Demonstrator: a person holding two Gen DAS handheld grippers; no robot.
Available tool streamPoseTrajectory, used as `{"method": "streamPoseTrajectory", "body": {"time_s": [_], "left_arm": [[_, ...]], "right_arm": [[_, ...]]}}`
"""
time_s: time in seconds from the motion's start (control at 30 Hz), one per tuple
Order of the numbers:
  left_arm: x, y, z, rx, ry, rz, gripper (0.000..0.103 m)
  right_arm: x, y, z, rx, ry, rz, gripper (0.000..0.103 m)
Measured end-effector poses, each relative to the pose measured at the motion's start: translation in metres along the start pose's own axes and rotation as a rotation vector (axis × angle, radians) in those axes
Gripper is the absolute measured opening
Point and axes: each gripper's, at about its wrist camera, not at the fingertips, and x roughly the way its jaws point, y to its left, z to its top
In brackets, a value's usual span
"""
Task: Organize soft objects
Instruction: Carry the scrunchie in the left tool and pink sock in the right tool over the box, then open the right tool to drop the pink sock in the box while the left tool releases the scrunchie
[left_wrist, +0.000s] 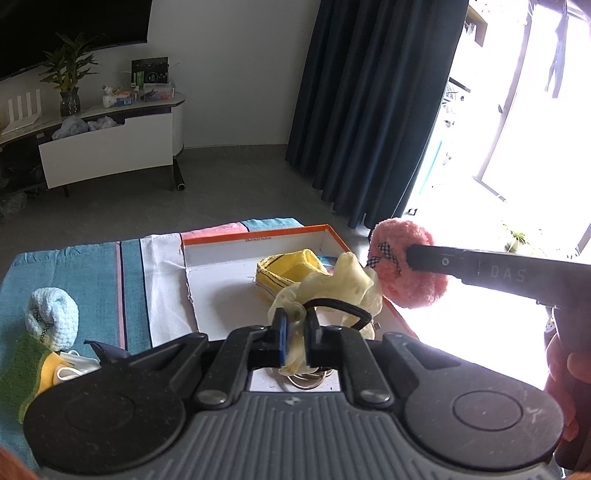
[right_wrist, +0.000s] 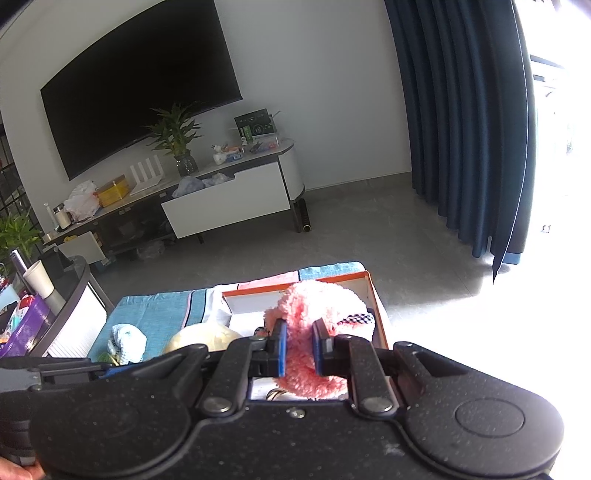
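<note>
Gripping a pale yellow scrunchie (left_wrist: 325, 291), the left gripper (left_wrist: 295, 332) has its jaws clamped tight on the fabric, w/ a black elastic loop showing. Right gripper (right_wrist: 299, 345) pinches a fluffy pink scrunchie (right_wrist: 314, 332), jaws closed on it; in the left wrist view that pink one sits at 2 o'clock, over the right rim of the orange-edged box (left_wrist: 258, 236). Yellow headband (left_wrist: 288, 273) lies inside the box. Light blue scrunchie (left_wrist: 51, 317) rests on the blue cloth (left_wrist: 81, 269) at 9 o'clock, beside a green sponge (left_wrist: 22, 373).
</note>
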Motion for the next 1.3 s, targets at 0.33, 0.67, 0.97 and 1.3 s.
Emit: {"method": "streamPoseTrajectory", "body": {"time_s": [0.33,0.67,0.97,1.3], "left_arm": [[0.007,-0.004,-0.001,0.010,0.014,-0.014,0.012],[0.014,-0.007,-0.003,0.011,0.028,-0.019,0.012],[0.017,-0.008,-0.005,0.010,0.041,-0.026,0.012],[0.023,-0.006,-0.005,0.004,0.057,-0.029,0.012]], "right_arm": [[0.005,-0.002,-0.003,0.006,0.010,-0.004,0.018],[0.009,-0.004,-0.005,0.008,0.015,-0.006,0.019],[0.018,-0.006,-0.009,0.017,0.028,-0.011,0.019],[0.029,-0.007,-0.010,0.028,0.049,-0.018,0.021]]}}
